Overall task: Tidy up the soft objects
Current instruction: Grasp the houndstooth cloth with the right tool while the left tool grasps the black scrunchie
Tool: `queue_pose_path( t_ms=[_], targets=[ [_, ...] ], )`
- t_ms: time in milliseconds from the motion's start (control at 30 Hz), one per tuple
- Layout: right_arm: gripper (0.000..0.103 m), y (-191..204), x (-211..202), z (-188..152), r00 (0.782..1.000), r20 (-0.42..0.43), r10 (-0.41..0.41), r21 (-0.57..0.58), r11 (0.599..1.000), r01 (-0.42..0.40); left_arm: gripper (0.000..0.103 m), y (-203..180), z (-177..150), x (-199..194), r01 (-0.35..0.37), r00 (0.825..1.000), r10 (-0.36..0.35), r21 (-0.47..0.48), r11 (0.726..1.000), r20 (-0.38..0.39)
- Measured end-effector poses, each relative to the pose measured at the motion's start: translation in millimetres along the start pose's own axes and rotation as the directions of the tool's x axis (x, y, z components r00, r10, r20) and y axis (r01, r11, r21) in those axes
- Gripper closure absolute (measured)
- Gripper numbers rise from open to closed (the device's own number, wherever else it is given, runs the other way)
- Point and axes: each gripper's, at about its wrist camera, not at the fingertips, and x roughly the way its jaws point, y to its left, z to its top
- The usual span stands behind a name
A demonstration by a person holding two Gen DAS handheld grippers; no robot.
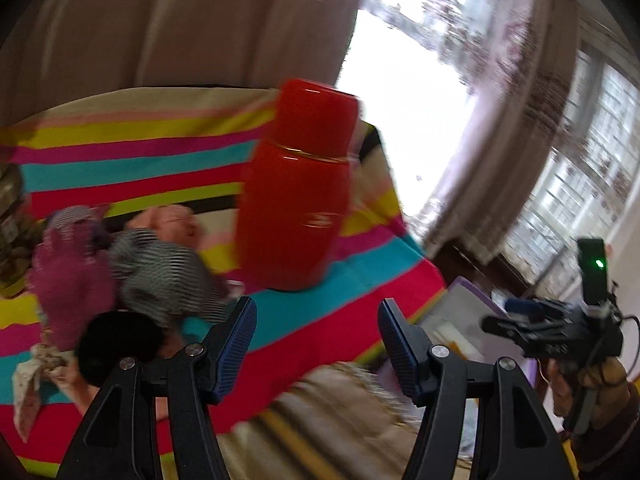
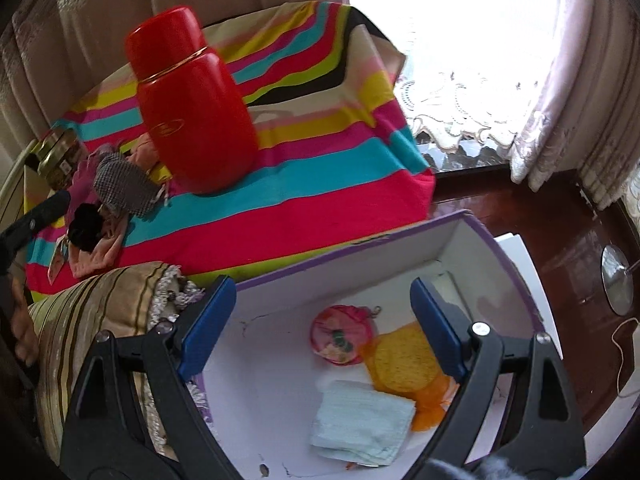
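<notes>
Left fingers: the left gripper (image 1: pixel 316 344) has its blue ribbed pads (image 1: pixel 236 344) spread wide with nothing between them, above the near edge of the bright striped cloth (image 1: pixel 340 280).
Soft pile: a heap of small fabric pieces, a magenta knitted glove (image 1: pixel 68 280), a black-and-white checked cloth pouch (image 1: pixel 164 272), a fuzzy black scrunchie (image 1: pixel 116 344) and pale pink scraps, lies on the cloth ahead and to the left of those fingers (the left view is motion-blurred, so finer detail is uncertain).
Key relation: the pile sits just beside the left pads and well apart from the right gripper, so the left hand looks better placed for the next pick; the checked pouch's long axis runs roughly across the finger line.
Hard neighbour: a glossy red rounded flask (image 1: pixel 296 196) stands upright right of the pile.
Box: the white purple-edged cardboard box (image 2: pixel 516 272) already holds a pink round pouch (image 2: pixel 340 334), a yellow mesh-bagged sponge (image 2: pixel 404 360) and a folded pale blue towel (image 2: pixel 360 424).
Right fingers: the right gripper (image 2: pixel 320 332) hangs above the box, released and empty.
</notes>
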Motion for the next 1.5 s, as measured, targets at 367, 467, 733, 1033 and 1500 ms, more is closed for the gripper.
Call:
queue_pose_path(
  t_ms=[367, 467, 733, 1033, 1500],
  targets=[
    [0.013, 49, 17, 1, 0.998, -0.035, 0.046, -0.097, 0.994, -0.049, 0.038, 90, -3, 3, -0.141, 0.990, 0.142, -0.131, 0.981, 0.000],
    [0.013, 67, 20, 2, 0.997, -0.041, 0.068, -0.128, 0.989, -0.073, 0.033, 111, -6, 10, -0.164, 0.986, 0.163, -0.175, 0.971, -0.020],
    [0.013, 123, 30, 11, 0.990, -0.050, 0.136, -0.218, 0.965, -0.143, 0.030, 136, -17, 38, -0.210, 0.973, 0.184, -0.199, 0.957, -0.142],
    [0.013, 182, 49, 34, 0.979, -0.039, 0.200, -0.271, 0.941, -0.203, 0.050, 157, -25, 51, -0.204, 0.966, 0.148, -0.277, 0.939, -0.211],
    [0.013, 251, 100, 64, 0.987, -0.035, 0.158, -0.314, 0.936, -0.161, 0.075, 173, -23, 27, -0.111, 0.992, 0.082, -0.370, 0.922, -0.093]
  ],
)
